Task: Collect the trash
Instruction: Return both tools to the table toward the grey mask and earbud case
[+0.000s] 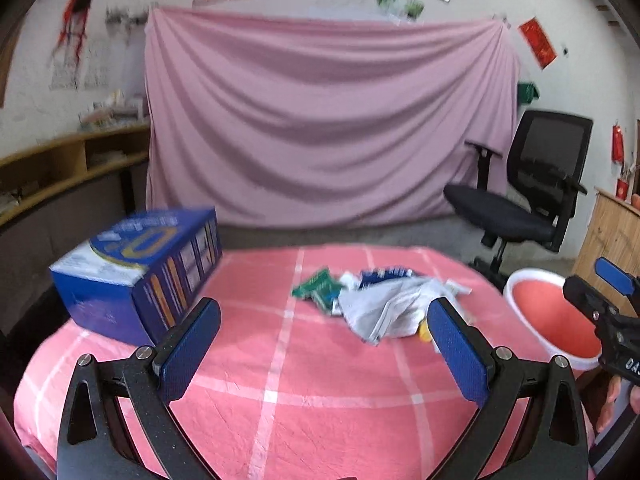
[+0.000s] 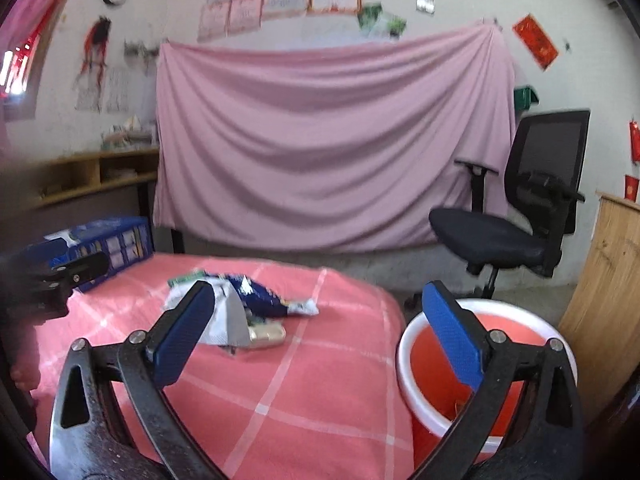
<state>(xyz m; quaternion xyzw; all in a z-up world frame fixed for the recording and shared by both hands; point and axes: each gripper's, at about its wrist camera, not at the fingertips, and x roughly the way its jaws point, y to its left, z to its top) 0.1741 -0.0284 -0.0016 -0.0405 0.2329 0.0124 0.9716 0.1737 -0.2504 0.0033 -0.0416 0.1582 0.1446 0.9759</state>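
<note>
Counter [image 1: 280, 420], pink check cloth: carries the trash heap.
Bucket [image 2: 432, 364], red, off the right edge: you will drop into it; contents hard to make out.
Trash heap [image 1: 384, 304], far centre: untouched wrappers, blurred. Reach and pinch one piece.
Left hand-held gripper [image 1: 320, 352]: wide, empty.
Right hand-held gripper [image 2: 320, 344]: wide, empty.

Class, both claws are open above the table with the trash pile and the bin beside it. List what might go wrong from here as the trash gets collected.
1. The trash pile is loose, overlapping wrappers; a claw may lift only part, or drag the tablecloth.
2. The bin stands off the table edge, so a piece dropped early could land on the floor.
3. The left claw is close to the blue box and might knock it.
</note>
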